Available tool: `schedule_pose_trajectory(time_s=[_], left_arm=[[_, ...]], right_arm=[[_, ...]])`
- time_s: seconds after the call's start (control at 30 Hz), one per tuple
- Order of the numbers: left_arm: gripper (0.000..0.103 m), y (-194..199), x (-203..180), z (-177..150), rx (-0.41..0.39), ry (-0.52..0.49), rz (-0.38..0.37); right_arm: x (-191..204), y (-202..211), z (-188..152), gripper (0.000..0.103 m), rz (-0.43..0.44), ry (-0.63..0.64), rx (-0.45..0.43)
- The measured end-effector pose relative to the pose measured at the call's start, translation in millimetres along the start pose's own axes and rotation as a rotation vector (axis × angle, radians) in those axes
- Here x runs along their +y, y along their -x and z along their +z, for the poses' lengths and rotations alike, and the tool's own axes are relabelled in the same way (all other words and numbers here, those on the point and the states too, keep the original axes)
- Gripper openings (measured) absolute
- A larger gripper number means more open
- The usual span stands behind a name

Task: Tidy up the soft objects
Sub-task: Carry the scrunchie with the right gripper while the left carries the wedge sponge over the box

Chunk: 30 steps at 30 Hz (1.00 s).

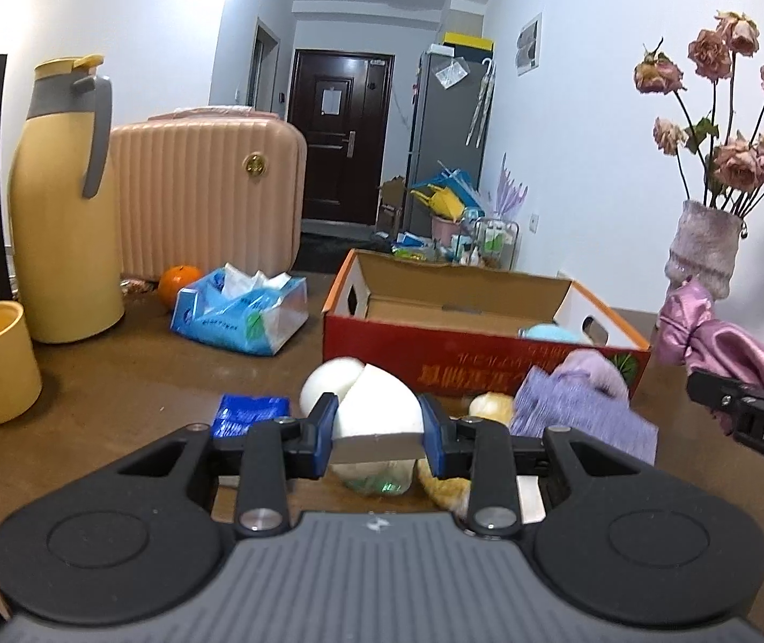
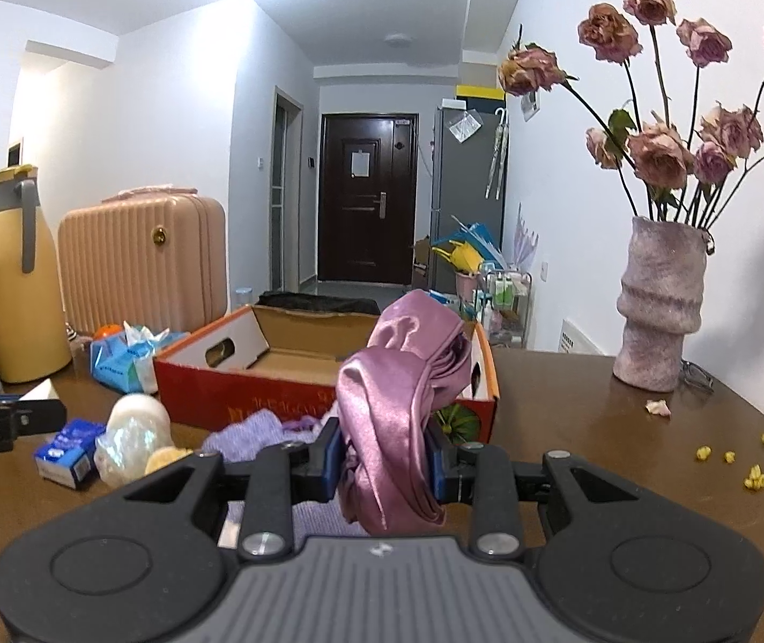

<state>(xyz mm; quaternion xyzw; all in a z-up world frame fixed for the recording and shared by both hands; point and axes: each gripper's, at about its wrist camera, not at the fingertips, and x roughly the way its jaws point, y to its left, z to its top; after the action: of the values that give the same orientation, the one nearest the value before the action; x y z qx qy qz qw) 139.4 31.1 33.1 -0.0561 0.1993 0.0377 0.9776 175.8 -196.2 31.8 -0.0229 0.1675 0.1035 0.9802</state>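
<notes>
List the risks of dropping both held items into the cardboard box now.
The left claw pinches only the edge of the white soft item, so it might slip out early. The right claw grips the pink satin cloth mid-bundle; its loose folds may catch the cardboard box rim or spill outside.

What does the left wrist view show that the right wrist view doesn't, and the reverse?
Left wrist only: the left gripper shut on a soft white rounded object, and a light blue item lying inside the box.

Right wrist only: the right gripper shut on a shiny pink satin cloth, and small yellow bits scattered on the brown table.

Both: the open red cardboard box, yellow thermos jug, ribbed pink suitcase, lilac knitted cloth and vase of dried pink roses.
</notes>
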Motion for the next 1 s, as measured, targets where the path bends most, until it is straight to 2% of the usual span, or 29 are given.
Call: schedule_pose_trajectory(time_s=[0.37, 1.0], left_arm=[[0.033, -13, -9, 25, -0.061, 0.032, -0.003], [0.033, -49, -22, 55, -0.113, 0.035, 0.010]], right_arm=[[3, -14, 19, 0.030, 0.004, -0.011, -0.050], [0, -60, 39, 0.030, 0.015, -0.011, -0.060]])
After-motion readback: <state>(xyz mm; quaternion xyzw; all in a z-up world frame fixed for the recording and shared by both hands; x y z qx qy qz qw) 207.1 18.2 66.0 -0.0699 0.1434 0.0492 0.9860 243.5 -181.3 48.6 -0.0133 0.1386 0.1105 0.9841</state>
